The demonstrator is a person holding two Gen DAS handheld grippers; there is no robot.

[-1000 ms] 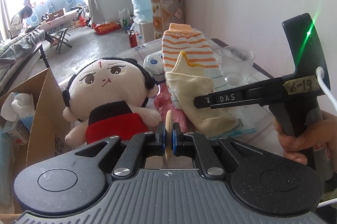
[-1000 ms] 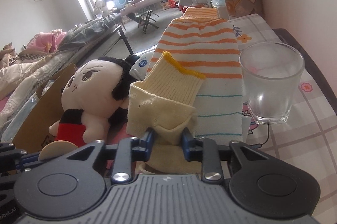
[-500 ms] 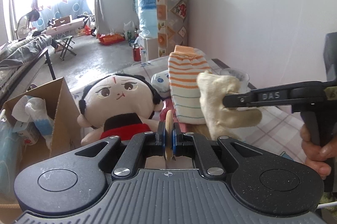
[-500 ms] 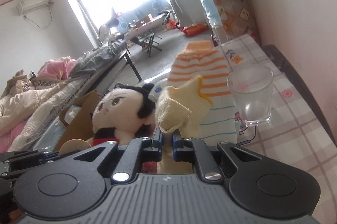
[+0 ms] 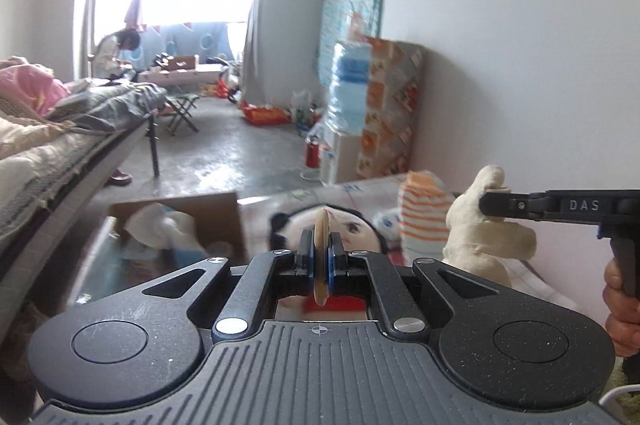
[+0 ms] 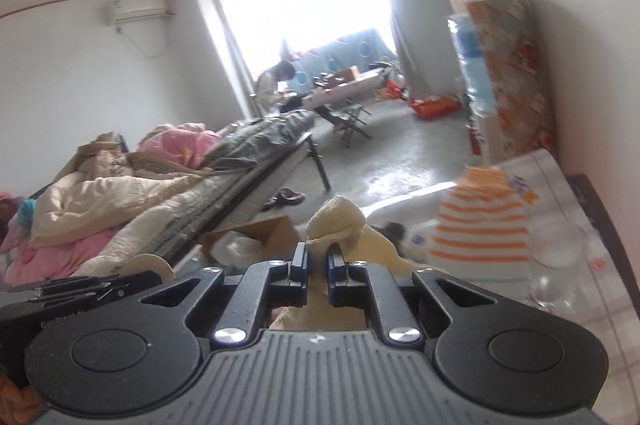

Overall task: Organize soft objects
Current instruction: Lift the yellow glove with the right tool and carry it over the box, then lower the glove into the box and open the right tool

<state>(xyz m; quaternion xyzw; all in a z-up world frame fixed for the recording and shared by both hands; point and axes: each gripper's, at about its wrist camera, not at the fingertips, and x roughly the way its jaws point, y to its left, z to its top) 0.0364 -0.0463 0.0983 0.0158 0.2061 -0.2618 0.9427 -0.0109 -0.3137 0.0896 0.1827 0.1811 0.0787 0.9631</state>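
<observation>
A cardboard box (image 5: 224, 213) holding white crumpled items sits left of the doll (image 5: 360, 225), the right gripper (image 6: 317, 265) pinches a cream sock (image 5: 476, 237) aloft, and the left gripper (image 5: 321, 257) clamps a thin disc (image 5: 321, 237).

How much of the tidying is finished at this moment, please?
Done: tissue-like white items already sit in the cardboard box. In hand: the right tongs pinch the cream sock, lifted off the table; the left tongs are shut on a thin tan disc. Left: the striped sock and plush doll lie on the table. The glass is not soft.
</observation>
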